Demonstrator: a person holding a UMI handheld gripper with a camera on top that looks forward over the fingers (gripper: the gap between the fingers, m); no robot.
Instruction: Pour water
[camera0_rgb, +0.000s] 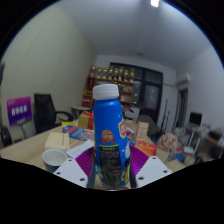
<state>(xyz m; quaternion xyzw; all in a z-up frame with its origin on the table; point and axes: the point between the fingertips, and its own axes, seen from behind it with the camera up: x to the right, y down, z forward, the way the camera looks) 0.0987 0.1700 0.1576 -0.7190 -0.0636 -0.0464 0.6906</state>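
Note:
A blue bottle (108, 130) with a white cap and a colourful label stands upright between my fingers, held above the table. My gripper (110, 170) is shut on the blue bottle, with the purple pads (84, 160) pressing on both of its sides. A white cup (54, 159) sits on the wooden table (30, 152), just left of the left finger and lower than the bottle.
Small boxes and packets (155, 143) lie scattered on the table to the right of the bottle. A purple sign (19, 108) and a dark office chair (44, 110) stand at the left. A shelf of goods (112, 82) lines the back wall.

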